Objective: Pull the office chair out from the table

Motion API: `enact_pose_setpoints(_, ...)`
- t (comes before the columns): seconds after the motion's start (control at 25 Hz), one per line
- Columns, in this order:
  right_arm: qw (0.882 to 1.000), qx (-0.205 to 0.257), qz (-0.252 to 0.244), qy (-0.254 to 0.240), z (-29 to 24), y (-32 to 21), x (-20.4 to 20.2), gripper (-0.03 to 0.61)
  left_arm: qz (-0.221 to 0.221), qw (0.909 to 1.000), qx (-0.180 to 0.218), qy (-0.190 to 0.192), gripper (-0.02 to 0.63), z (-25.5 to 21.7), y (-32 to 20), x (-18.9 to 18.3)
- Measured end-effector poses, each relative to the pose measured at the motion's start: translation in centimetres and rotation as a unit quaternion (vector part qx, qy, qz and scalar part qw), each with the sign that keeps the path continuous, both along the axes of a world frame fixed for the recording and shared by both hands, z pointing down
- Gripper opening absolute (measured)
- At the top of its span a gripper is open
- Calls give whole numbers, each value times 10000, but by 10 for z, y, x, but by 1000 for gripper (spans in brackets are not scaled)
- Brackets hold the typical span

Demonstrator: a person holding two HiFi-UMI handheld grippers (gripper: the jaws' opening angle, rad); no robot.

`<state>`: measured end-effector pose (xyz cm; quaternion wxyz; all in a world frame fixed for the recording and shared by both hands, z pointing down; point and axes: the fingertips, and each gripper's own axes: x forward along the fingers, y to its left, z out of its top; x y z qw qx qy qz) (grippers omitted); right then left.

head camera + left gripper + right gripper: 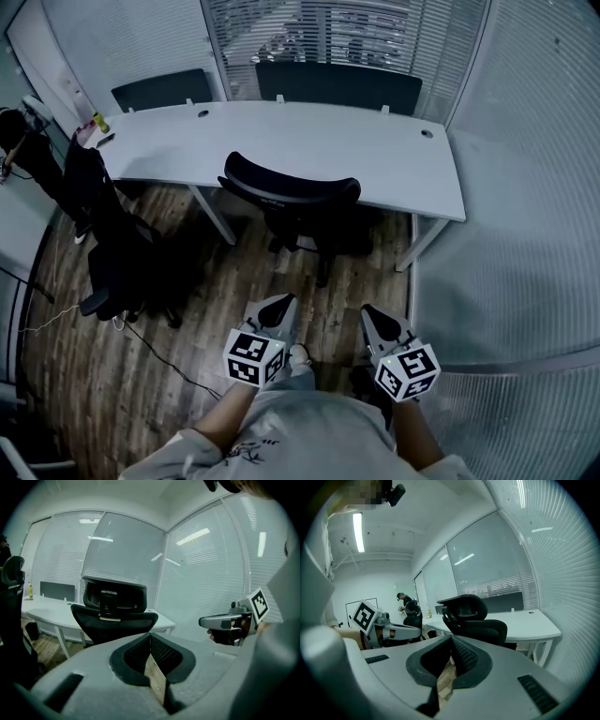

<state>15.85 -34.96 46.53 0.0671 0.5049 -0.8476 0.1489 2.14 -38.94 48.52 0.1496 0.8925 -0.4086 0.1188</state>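
Note:
A black office chair (292,202) stands pushed against the white table (375,155), its backrest toward me. The chair (115,613) fills the middle of the left gripper view, and the chair (474,620) shows ahead in the right gripper view. My left gripper (278,310) and right gripper (377,322) are held side by side over the wood floor, a short way from the chair and touching nothing. Both are shut, jaws together with nothing between them. The right gripper (220,620) also shows in the left gripper view, and the left gripper (401,631) in the right gripper view.
A second black chair (117,253) draped with dark cloth stands at the left, a cable (159,352) trailing on the floor beside it. Glass walls with blinds (525,216) close in the right side and the back. A person (404,604) stands far off at the table's end.

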Motion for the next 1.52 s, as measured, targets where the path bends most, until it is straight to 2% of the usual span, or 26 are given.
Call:
enact_pose_setpoints(0.4, 9998, 152, 126, 11, -10, -82, -20, 8, 88, 9999, 54, 60, 12, -2, -64, -22)
enact_pose_setpoints(0.68, 9998, 153, 84, 12, -20, -101, -25, 8, -12, 9999, 127, 83, 11, -12, -93, -32)
enact_pose_setpoints(1.24, 9992, 283, 30, 273, -30, -149, -10, 8, -358, 9993, 131, -43, 17, -13, -133, -40)
enact_pose_setpoints(1.44, 9987, 351, 30, 363, -32, -174, 1, 12, -433, 9990, 60, -45, 157, -9, -153, -35)
enact_pose_setpoints(1.52, 9985, 365, -11, 405, -32, -183, 5, 40, -481, 9988, 36, -41, 215, -7, -161, -33)
